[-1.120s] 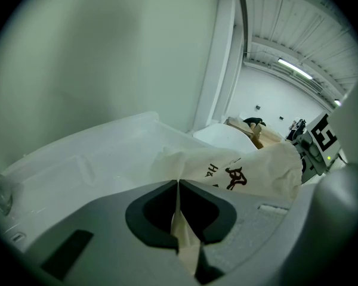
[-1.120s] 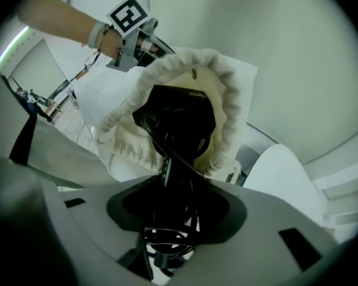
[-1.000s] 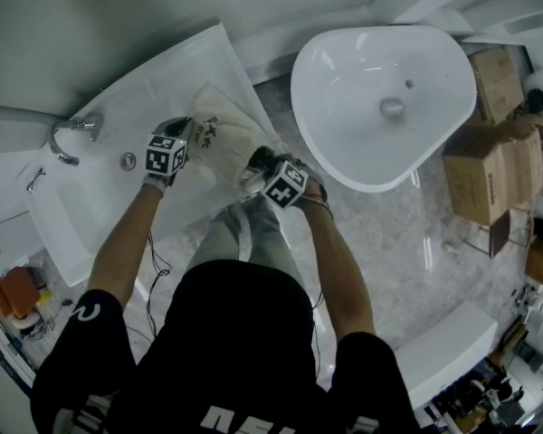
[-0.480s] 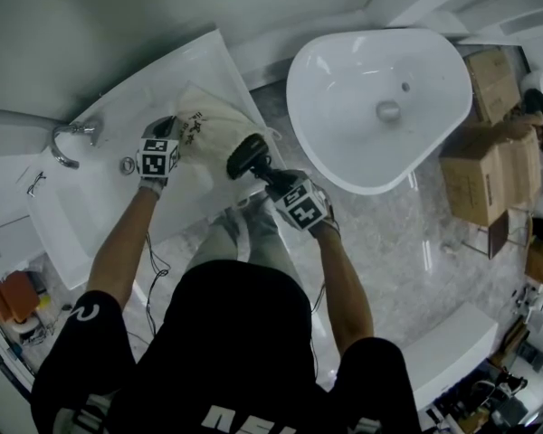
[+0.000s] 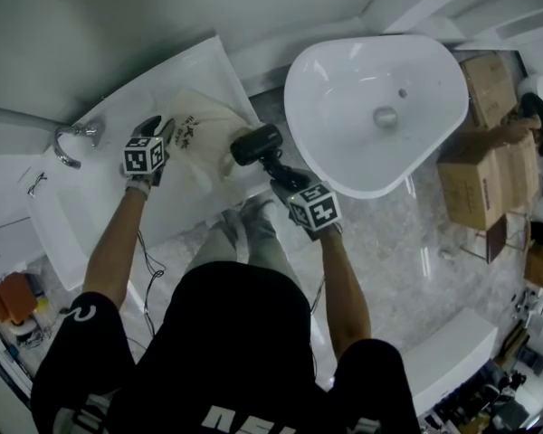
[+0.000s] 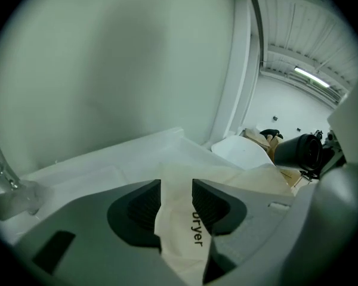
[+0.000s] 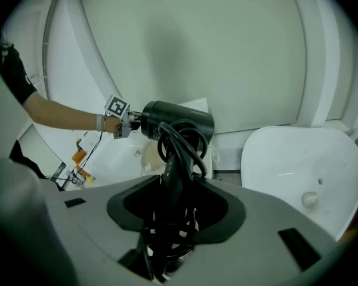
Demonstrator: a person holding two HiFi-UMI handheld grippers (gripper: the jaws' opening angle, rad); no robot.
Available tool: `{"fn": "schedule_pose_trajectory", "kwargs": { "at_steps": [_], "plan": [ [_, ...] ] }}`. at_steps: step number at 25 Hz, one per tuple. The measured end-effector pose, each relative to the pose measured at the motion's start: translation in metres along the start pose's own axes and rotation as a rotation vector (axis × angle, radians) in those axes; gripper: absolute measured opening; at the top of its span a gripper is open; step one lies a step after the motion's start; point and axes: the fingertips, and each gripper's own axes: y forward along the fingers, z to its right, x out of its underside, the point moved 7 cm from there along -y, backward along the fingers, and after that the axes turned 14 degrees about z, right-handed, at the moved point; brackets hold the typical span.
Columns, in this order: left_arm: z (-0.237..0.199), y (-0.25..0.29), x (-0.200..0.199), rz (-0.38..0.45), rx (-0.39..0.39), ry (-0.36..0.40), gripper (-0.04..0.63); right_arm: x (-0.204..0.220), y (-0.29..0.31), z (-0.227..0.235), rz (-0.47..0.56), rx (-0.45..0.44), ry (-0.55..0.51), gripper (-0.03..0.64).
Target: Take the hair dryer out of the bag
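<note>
The black hair dryer (image 5: pixel 256 143), its cord wound round the handle, hangs in the air outside the bag. My right gripper (image 5: pixel 282 175) is shut on that handle; in the right gripper view the dryer (image 7: pixel 179 124) stands up from between the jaws of the right gripper (image 7: pixel 174 204). The cream cloth bag (image 5: pixel 199 136) lies limp on the white ledge (image 5: pixel 219 70). My left gripper (image 5: pixel 156 127) is at the bag's left end with its jaws opening. In the left gripper view, a fold of the bag (image 6: pixel 185 219) still lies loose between the parted pads of the left gripper (image 6: pixel 176 200).
A big white oval basin (image 5: pixel 380 107) stands to the right of the dryer. A white tub (image 5: pixel 90 206) with a chrome tap (image 5: pixel 72 138) lies at the left. Cardboard boxes (image 5: pixel 489 170) are stacked at the right. The person's legs and grey marble floor are below.
My right gripper has lifted the dryer up and out of the bag, turning it. The left gripper has shifted left along the bag and its jaws have parted from the cloth.
</note>
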Motion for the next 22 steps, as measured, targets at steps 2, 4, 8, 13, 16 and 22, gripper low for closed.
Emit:
{"fn": "schedule_pose_trajectory", "kwargs": {
  "at_steps": [2,4,8,13,16,22],
  "plan": [
    [-0.003,-0.009,-0.013,0.045,-0.002,0.009,0.15,-0.01,-0.001,-0.003,0.031,-0.003,0.018,0.163],
    [-0.004,-0.019,-0.025,0.091,0.006,0.003,0.15,-0.018,-0.002,-0.004,0.063,-0.003,0.032,0.163],
    [0.007,-0.048,-0.038,0.165,0.027,-0.026,0.127,-0.031,0.0,-0.007,0.122,-0.008,0.06,0.163],
    [0.031,-0.096,-0.04,0.253,0.012,-0.043,-0.002,-0.047,0.006,-0.016,0.164,-0.029,0.06,0.163],
    [0.04,-0.129,-0.039,0.311,-0.006,-0.061,-0.002,-0.056,0.01,-0.024,0.186,-0.039,0.049,0.163],
    [0.038,-0.192,-0.044,0.422,-0.059,-0.092,-0.002,-0.072,0.011,-0.043,0.237,-0.056,0.059,0.163]
  ]
}}
